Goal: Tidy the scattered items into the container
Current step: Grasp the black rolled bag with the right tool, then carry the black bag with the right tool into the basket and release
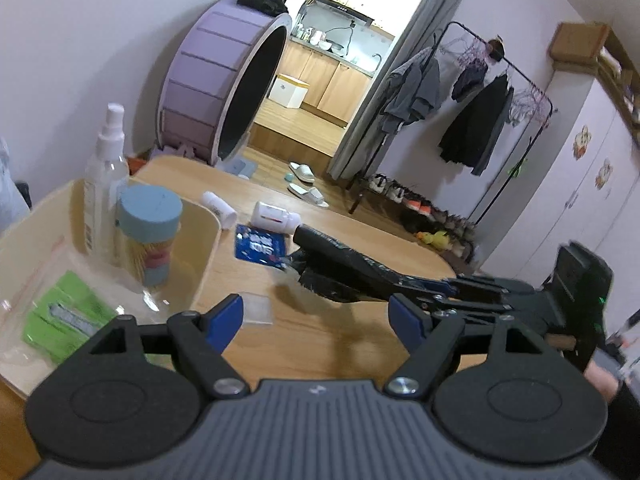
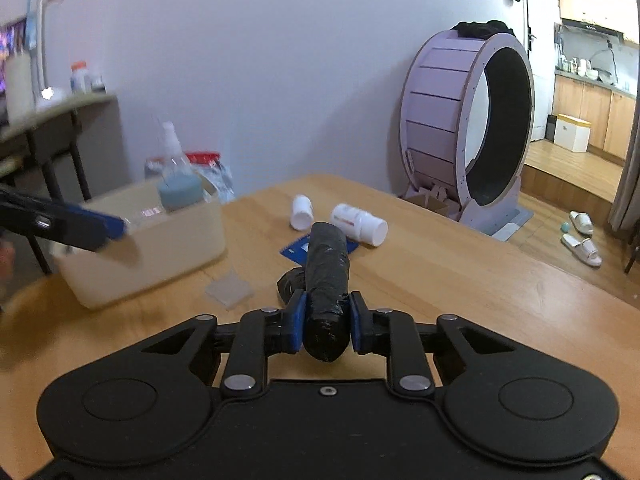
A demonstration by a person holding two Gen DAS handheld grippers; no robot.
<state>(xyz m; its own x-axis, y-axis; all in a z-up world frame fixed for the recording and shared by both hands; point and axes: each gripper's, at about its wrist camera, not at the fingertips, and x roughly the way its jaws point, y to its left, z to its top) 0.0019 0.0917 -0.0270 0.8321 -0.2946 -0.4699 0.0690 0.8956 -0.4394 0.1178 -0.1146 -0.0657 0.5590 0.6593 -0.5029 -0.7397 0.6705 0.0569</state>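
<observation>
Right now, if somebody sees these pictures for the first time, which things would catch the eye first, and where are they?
First comes the black wrapped roll, clamped in the right hand-held gripper above the wooden table. Next, the big purple wheel stands on the floor against the wall behind the table. Then the beige container at the table's left holds a clear spray bottle and a blue-lidded jar, while two white pill bottles lie outside it.

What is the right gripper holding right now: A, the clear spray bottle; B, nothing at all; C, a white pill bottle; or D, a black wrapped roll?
D: in the right wrist view the right gripper has its blue pads pressed against both sides of the black wrapped roll, which sticks out ahead over the table.
</observation>
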